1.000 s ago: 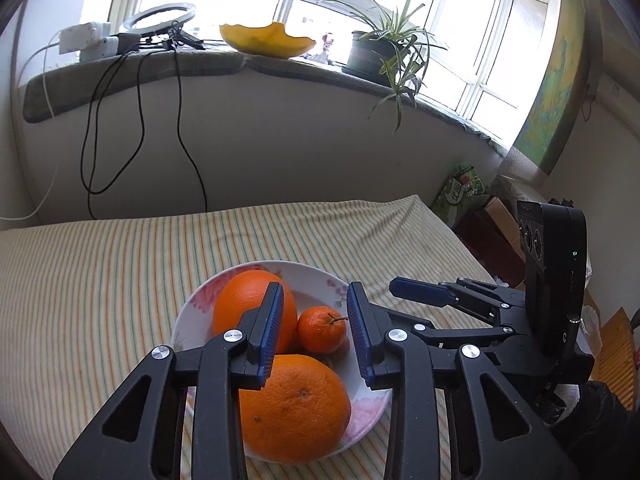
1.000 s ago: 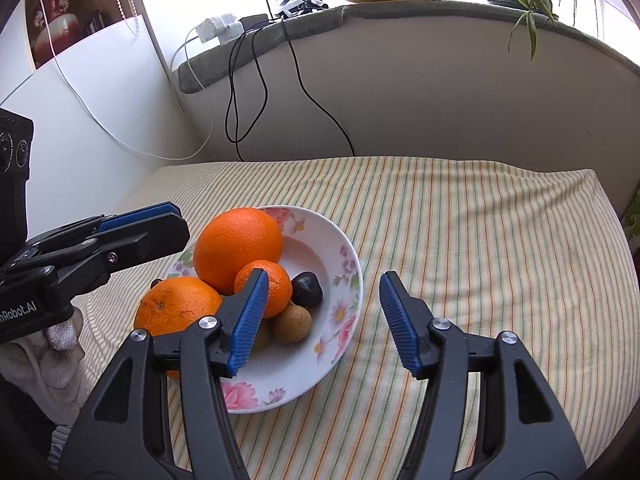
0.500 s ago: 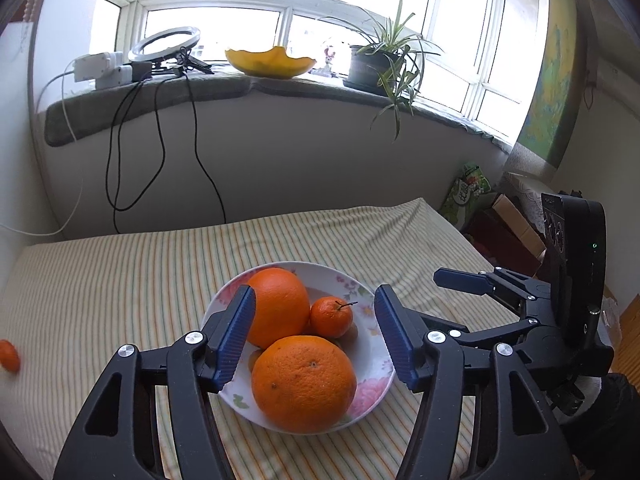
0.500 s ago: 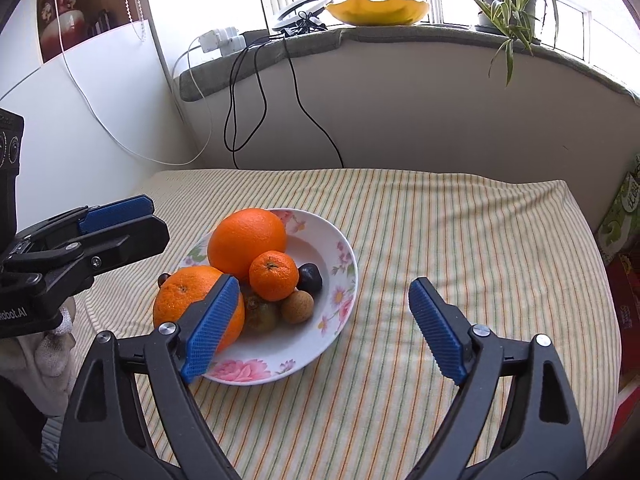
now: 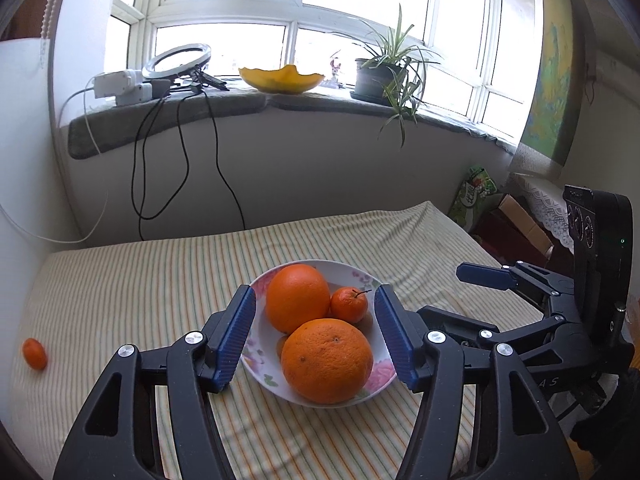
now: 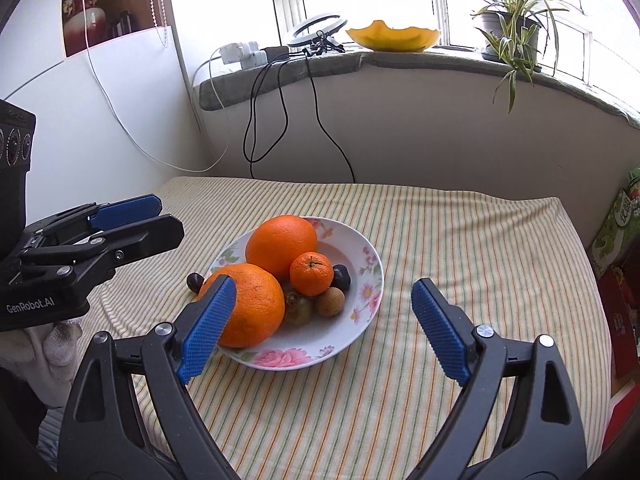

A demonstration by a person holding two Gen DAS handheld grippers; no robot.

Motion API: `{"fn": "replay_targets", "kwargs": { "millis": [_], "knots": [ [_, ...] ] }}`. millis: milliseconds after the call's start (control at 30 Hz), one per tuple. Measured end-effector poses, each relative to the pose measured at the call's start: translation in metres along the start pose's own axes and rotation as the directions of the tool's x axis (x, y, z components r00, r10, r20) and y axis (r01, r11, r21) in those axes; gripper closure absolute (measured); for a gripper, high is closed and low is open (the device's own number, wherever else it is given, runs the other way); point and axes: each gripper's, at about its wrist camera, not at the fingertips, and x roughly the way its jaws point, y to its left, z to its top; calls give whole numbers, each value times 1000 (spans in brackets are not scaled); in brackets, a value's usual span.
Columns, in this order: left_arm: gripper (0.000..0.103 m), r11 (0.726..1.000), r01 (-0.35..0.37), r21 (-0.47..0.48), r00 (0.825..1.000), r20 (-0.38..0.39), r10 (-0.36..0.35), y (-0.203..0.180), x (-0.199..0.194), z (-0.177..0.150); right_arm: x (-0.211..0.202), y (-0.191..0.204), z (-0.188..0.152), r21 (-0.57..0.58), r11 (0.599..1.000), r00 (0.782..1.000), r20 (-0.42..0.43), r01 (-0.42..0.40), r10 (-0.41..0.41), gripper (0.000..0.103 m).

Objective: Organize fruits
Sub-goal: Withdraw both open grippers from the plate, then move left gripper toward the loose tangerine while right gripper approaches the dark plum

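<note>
A flowered white bowl (image 5: 256,364) (image 6: 372,280) stands on the striped tablecloth. It holds two large oranges (image 5: 327,360) (image 5: 297,297), a tangerine (image 5: 349,304) (image 6: 311,273) and several small dark and brown fruits (image 6: 331,301). My left gripper (image 5: 314,294) is open, hovering just short of the bowl with nothing between its blue pads. My right gripper (image 6: 324,284) is open wide on the bowl's near right side, also holding nothing. A small tangerine (image 5: 35,354) lies alone on the cloth at far left. A dark fruit (image 6: 195,281) sits on the cloth against the bowl's left rim.
Behind the table a grey windowsill carries a yellow dish (image 5: 282,78), a potted plant (image 5: 376,76), a ring light (image 5: 178,60) and power strips with cables hanging down the wall. Boxes and a green bag (image 5: 476,192) stand off the table's right edge.
Both grippers opened wider and drew back and up from the bowl. The lone tangerine at far left came into the left wrist view.
</note>
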Motion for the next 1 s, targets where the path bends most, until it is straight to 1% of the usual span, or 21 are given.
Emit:
{"fn": "replay_targets", "kwargs": {
  "millis": [100, 267, 333, 433, 567, 633, 767, 833, 933, 1000],
  "knots": [
    [42, 1000, -15, -4, 1000, 4, 15, 9, -7, -4, -8, 5, -2, 3, 1000, 1000, 15, -19, 19, 11],
    [42, 998, -52, -42, 999, 15, 52, 37, -22, -12, -24, 21, -4, -1, 998, 996, 52, -66, 66, 11],
    [42, 996, -69, -54, 997, 19, 70, 49, -28, -16, -28, 33, -7, -11, 996, 994, 56, -93, 93, 11],
    [42, 991, -106, -83, 994, 7, 107, 72, -35, -25, -30, 53, -10, -36, 992, 991, 57, -122, 124, 11],
    [42, 982, -146, -123, 989, -5, 147, 99, -46, -39, -24, 83, -17, -65, 981, 983, 32, -181, 183, 13],
    [43, 976, -163, -144, 987, -12, 163, 111, -50, -46, -16, 99, -20, -73, 976, 979, 4, -205, 206, 23],
    [45, 967, -188, -173, 982, -34, 184, 131, -55, -63, 7, 126, -29, -68, 972, 974, -61, -224, 220, 34],
    [46, 962, -195, -192, 981, -45, 190, 141, -56, -70, 22, 134, -34, -39, 972, 969, -96, -232, 228, 46],
    [46, 954, -203, -221, 979, -55, 196, 156, -58, -81, 47, 143, -39, -5, 977, 969, -131, -212, 209, 57],
    [46, 950, -205, -237, 979, -57, 197, 165, -60, -87, 62, 149, -42, 6, 983, 971, -152, -183, 182, 60]
  ]
}}
